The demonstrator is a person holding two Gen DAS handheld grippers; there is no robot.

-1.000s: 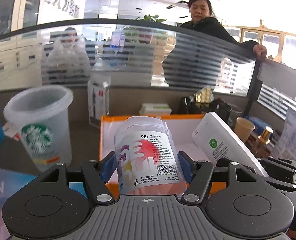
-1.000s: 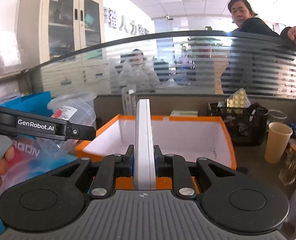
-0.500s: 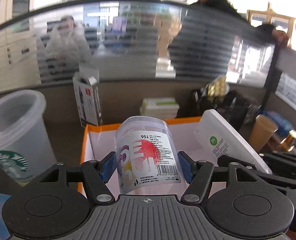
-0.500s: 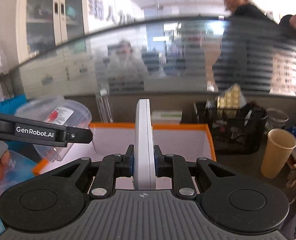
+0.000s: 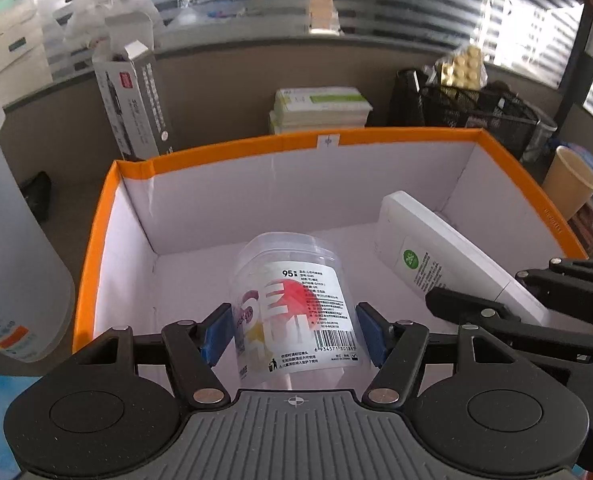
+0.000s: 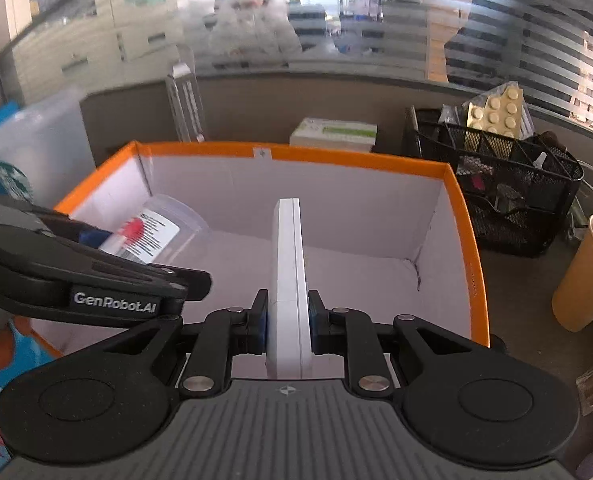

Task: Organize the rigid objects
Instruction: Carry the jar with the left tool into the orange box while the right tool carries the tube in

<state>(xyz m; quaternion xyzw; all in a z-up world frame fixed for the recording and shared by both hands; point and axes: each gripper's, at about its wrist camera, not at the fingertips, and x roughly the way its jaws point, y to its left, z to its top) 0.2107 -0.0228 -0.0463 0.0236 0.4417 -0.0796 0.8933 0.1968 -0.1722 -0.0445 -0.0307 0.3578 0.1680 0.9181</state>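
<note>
My left gripper (image 5: pixel 294 336) is shut on a clear plastic jar (image 5: pixel 292 304) with a red and white label, held inside the orange-rimmed white box (image 5: pixel 256 146), low over its floor. My right gripper (image 6: pixel 288 320) is shut on a flat white power bank (image 6: pixel 289 280), held on edge over the same box (image 6: pixel 336 158). The power bank also shows in the left wrist view (image 5: pixel 448 264), to the right of the jar. The jar shows in the right wrist view (image 6: pixel 156 232), at the box's left side.
A frosted Starbucks cup (image 5: pixel 12 264) stands left of the box. A tall grey carton (image 5: pixel 136 108) and stacked green-white boxes (image 5: pixel 320 110) stand behind it. A black mesh organiser (image 6: pixel 492 184) and a paper cup (image 6: pixel 588 276) stand to the right. A glass partition is beyond.
Both grippers have tilted down and moved forward over the box, with the jar and the power bank now lowered inside its walls. Both grips are unchanged.
</note>
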